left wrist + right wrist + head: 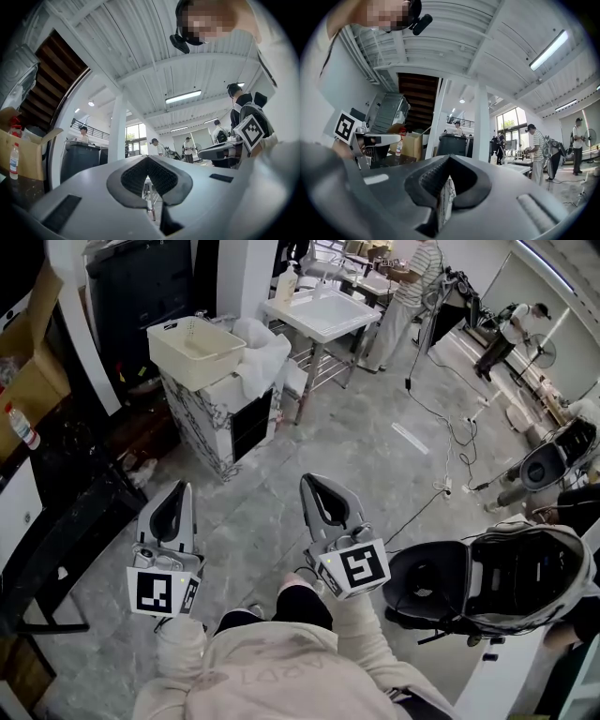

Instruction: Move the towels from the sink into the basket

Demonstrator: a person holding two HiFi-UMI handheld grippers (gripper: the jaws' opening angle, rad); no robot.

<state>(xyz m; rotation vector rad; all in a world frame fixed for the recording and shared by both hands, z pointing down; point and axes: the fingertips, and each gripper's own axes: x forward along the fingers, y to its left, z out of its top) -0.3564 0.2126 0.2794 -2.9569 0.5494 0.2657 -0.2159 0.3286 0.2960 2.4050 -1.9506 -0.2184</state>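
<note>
The cream basket (192, 351) stands on a marbled cabinet (211, 413) at the far left. A white cloth (265, 354) is bunched against the basket's right side. The white sink (323, 313) on its metal stand is further back to the right; I cannot make out towels inside it. Both grippers are held low near my body, well short of the cabinet. My left gripper (180, 493) (147, 158) is shut with nothing between its jaws. My right gripper (311, 486) (449, 157) is shut and empty too, pointing toward the cabinet, whose edge shows through the gap behind its pads.
Cables (450, 442) trail across the grey floor at the right. A black open case (511, 577) lies near my right side. A dark shelf (66, 512) and a cardboard box (28, 371) line the left. A person (408, 292) stands beyond the sink.
</note>
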